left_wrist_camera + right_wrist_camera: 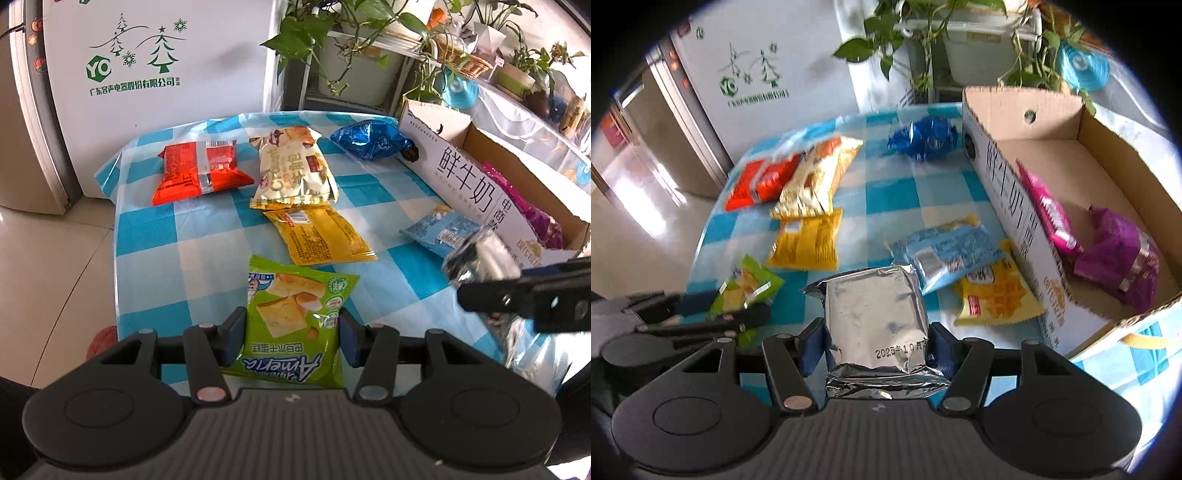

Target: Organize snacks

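Left gripper (291, 339) is gripping the green packet (295, 325); right gripper (873, 349) is gripping the silver packet (875, 317), apparently lifted, box (1015, 206) ahead-right.

This looks like a lived-in home, probably a dining corner. A white refrigerator (155, 92) with green tree decals stands on a glossy pale tiled floor (44, 266), trailing green potted plants (332, 33) crowd a white metal rack (a woven basket among them), and a blue-and-white checked plastic tablecloth (207, 236) covers the table.
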